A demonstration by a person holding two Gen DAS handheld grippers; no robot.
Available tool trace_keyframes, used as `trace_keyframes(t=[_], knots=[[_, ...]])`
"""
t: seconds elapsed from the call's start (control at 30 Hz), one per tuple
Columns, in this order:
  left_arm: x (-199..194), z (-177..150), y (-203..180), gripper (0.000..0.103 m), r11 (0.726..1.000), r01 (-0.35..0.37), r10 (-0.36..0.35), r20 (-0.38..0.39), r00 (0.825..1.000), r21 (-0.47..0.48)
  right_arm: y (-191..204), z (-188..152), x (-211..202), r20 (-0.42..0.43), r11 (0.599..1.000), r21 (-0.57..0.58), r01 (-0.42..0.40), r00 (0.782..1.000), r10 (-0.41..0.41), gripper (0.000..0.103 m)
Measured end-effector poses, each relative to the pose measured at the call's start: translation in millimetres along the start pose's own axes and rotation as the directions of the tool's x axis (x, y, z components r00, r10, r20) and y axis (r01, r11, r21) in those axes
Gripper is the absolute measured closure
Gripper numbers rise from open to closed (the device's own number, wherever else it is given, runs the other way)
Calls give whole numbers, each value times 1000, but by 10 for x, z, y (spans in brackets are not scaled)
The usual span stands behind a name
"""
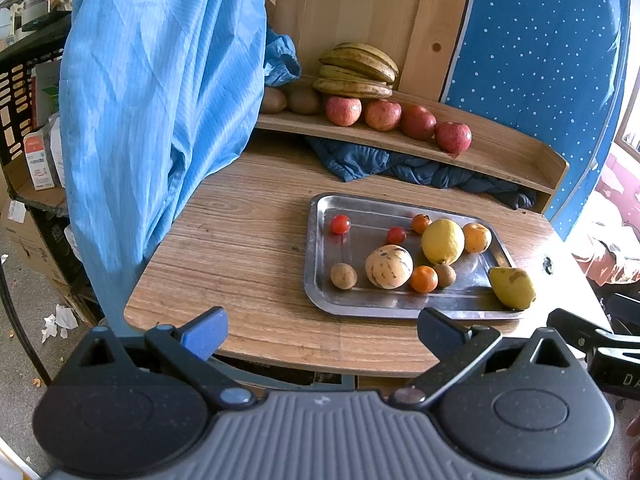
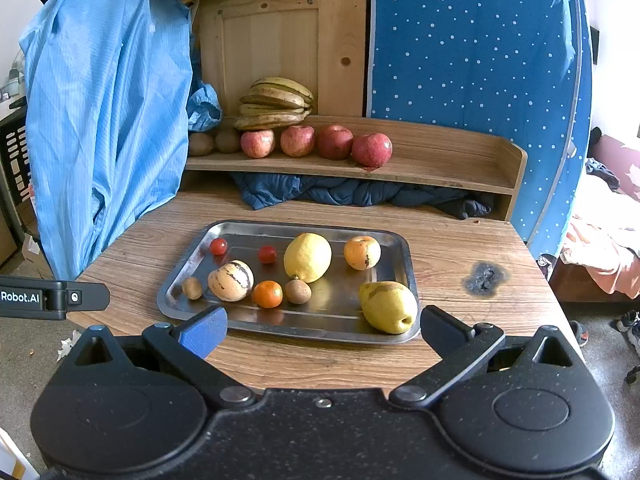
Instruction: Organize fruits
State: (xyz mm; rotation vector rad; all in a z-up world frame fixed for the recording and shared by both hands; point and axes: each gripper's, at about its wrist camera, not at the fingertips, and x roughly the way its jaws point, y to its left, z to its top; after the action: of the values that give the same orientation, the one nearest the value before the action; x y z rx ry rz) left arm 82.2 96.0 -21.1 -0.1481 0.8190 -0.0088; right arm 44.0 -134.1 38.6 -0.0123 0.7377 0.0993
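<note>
A steel tray (image 2: pixel 240 322) (image 1: pixel 320 240) on the wooden table holds a yellow lemon (image 2: pixel 307 257) (image 1: pixel 442 241), a pale striped melon (image 2: pixel 231 280) (image 1: pixel 389 267), a yellow pear (image 2: pixel 388 306) (image 1: pixel 512 287), oranges (image 2: pixel 362 252), a small mandarin (image 2: pixel 268 294), cherry tomatoes (image 2: pixel 218 246) and small brown fruits (image 2: pixel 298 291). On the shelf (image 2: pixel 440 164) behind lie bananas (image 2: pixel 276 102), red apples (image 2: pixel 372 149) and kiwis (image 2: pixel 201 143). My right gripper (image 2: pixel 323 330) stands open just before the tray's near edge. Left of the tray's near corner, my left gripper (image 1: pixel 323 332) is open and empty.
A blue garment (image 2: pixel 104 112) hangs at the table's left side. Dark blue cloth (image 2: pixel 340 194) is stuffed under the shelf. A burn mark (image 2: pixel 485 276) scars the table right of the tray. The left gripper's body (image 2: pixel 40 298) shows at the right wrist view's left edge.
</note>
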Motion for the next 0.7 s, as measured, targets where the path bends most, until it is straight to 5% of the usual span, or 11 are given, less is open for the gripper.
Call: trace_keyframes(t=[0.7], knots=[[111, 52, -70, 0, 997, -38, 39, -5, 999, 61, 13, -11, 80, -16, 1000, 6, 26, 1000, -26, 1]])
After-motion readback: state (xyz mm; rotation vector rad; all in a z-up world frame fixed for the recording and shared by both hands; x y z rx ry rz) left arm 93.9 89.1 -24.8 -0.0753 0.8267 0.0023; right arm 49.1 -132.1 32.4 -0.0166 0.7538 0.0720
